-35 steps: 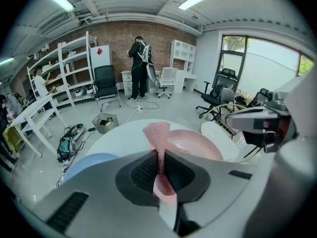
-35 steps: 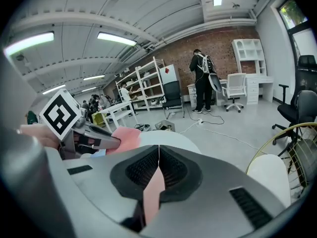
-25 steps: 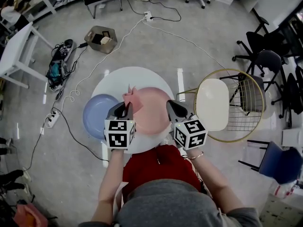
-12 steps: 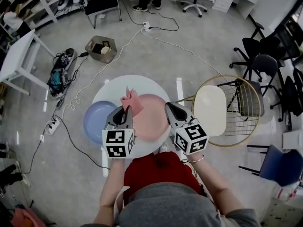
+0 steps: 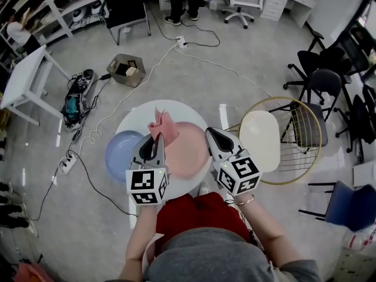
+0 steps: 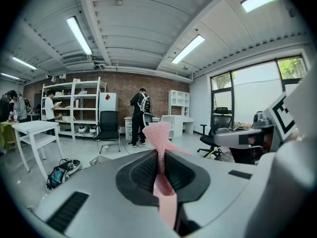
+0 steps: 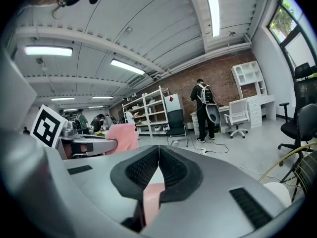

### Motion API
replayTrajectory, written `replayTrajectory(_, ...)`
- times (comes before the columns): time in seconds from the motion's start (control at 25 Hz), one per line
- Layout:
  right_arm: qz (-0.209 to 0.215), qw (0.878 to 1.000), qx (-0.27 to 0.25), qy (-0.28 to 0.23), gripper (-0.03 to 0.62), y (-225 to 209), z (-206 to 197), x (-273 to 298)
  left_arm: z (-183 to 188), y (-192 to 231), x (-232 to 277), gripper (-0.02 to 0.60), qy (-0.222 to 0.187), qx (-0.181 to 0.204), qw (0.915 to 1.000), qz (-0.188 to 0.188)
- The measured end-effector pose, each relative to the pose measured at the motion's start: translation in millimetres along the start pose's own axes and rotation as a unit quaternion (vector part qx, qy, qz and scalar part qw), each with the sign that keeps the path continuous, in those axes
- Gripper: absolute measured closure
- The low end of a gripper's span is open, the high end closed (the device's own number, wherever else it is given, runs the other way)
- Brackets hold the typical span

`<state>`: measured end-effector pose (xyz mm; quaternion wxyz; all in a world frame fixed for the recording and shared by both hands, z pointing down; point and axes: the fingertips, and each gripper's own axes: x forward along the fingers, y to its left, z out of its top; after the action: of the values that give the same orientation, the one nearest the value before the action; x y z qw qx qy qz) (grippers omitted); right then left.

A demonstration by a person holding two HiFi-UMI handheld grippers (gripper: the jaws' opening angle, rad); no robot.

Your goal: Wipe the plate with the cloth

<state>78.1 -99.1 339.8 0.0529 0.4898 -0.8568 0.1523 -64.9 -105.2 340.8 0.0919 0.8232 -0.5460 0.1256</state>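
A pink plate [image 5: 189, 153] is over the round white table [image 5: 141, 111]; whether it touches the table I cannot tell. My right gripper [image 5: 210, 135] is shut on its right rim, and the rim shows pink between the jaws [image 7: 151, 197]. My left gripper [image 5: 157, 138] is shut on a pink cloth [image 5: 163, 124], which stands up in a bunch over the plate's left edge. In the left gripper view the cloth [image 6: 158, 138] rises out of the pinched jaws. The right gripper view shows the cloth [image 7: 124, 135] at the left, beside the left gripper.
A blue plate [image 5: 120, 150] lies at the table's left edge. A gold wire chair with a cream seat [image 5: 261, 135] stands close on the right. Cables, a bag and a cardboard box [image 5: 125, 68] lie on the floor beyond. People stand at the far shelves.
Both grippers keep their holds. The cloth bunch now stands a little higher and further over the plate's left edge. The head view has shifted slightly.
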Motion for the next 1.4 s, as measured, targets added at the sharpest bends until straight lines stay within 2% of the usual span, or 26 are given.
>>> replayTrajectory(0.6,0.006,0.999,-0.024,-0.039,0.566,2.8,22.7,-14.7,24.7,-18.1,-11.8,0.548,-0.045,0.002,0.9990,0.000)
replayTrajectory(1.4,0.018,0.997,-0.035,-0.074,0.566,9.9,42.7,-38.3,40.4,-30.0,-31.0,0.548,-0.069,-0.002,0.9975,0.013)
